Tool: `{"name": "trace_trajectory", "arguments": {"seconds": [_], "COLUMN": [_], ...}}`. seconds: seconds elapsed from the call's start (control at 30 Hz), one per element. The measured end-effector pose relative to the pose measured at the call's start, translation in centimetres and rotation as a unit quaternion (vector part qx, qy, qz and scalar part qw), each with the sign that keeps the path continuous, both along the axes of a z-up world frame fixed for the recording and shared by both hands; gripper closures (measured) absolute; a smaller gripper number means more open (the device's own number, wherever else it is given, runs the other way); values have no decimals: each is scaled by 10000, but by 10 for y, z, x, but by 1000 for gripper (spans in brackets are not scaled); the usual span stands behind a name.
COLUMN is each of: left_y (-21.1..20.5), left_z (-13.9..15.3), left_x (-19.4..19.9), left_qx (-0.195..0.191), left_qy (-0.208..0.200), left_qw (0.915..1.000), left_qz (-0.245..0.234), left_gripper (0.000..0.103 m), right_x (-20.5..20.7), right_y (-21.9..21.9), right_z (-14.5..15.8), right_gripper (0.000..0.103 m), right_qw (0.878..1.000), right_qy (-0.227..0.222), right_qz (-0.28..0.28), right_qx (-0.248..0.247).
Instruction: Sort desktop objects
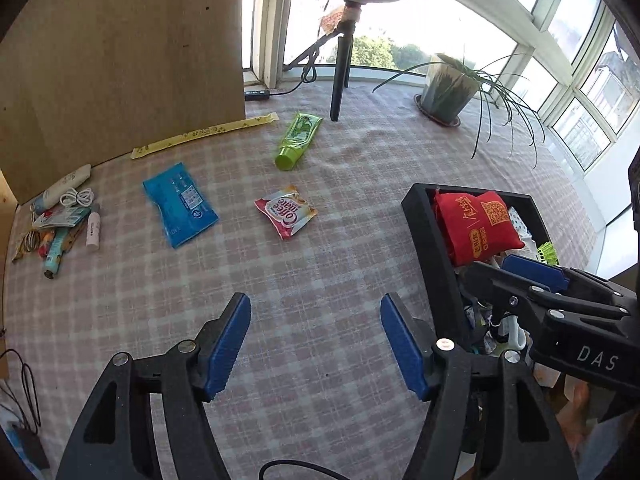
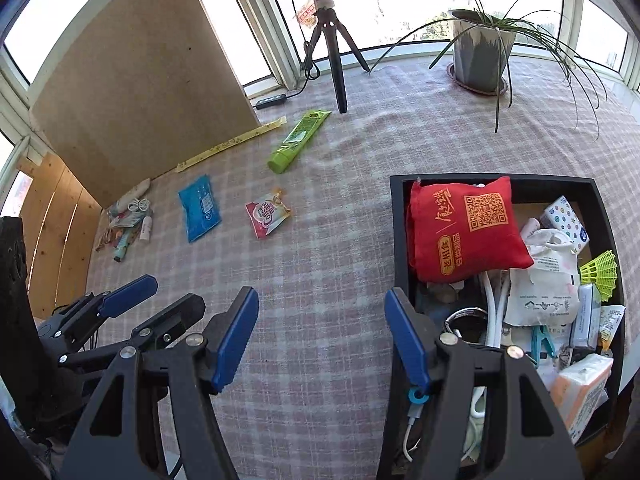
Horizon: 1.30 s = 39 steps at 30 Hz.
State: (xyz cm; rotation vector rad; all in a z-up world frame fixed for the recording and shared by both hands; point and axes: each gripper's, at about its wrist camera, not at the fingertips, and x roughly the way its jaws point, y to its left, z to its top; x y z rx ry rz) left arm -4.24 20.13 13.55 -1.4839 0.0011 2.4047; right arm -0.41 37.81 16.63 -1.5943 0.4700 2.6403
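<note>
My left gripper [image 1: 314, 298] hangs open and empty over the checked tablecloth. My right gripper [image 2: 320, 292] is open and empty too, its right finger above the left wall of the black bin [image 2: 400, 240]. In the bin a red pouch [image 2: 464, 228] lies on several small items. Loose on the cloth are a blue wipes pack [image 1: 180, 204], a coffee creamer sachet [image 1: 286, 211], a green tube [image 1: 298, 140], a long yellow strip [image 1: 204, 134] and a pile of small things [image 1: 64, 220] at the far left.
A wooden board [image 1: 120, 60] stands at the back left. A ring-light tripod [image 1: 340, 76] and a potted plant [image 1: 444, 88] stand by the windows. A black power strip [image 1: 256, 94] lies next to the board. The bin [image 1: 428, 232] sits at the table's right edge.
</note>
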Motion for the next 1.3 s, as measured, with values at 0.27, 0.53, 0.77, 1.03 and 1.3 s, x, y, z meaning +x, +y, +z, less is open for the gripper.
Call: {"name": "trace_trajectory", "arguments": {"seconds": [0.27,0.53,0.77,1.03,1.3], "left_y": [-70,-115,-140,-162,-172], "left_z": [0,-3,-8,-13,-15], "left_x": [24,50,66,72,70], "left_qx": [-121,-180,-201,-200,-199], "left_qy": [96,145,124,61,126], "left_qw": [9977,9950,9923,9887,9881], "left_qz": [657,970,1218,1487,1520], "left_gripper": [38,33,33,31,31], "right_x": [7,16,23,23,19], "right_y": [-54,-97,-126,-145,-155], "right_z": [-13,-23,-26,-29,-34], "right_gripper": [38,38,38,38,38], "right_qw": [9994,9981,9960,9943,9935], "right_qy": [52,3,17,-13,-55], "right_qz": [316,600,848,1015,1093], "right_qx": [118,107,277,315,326]}}
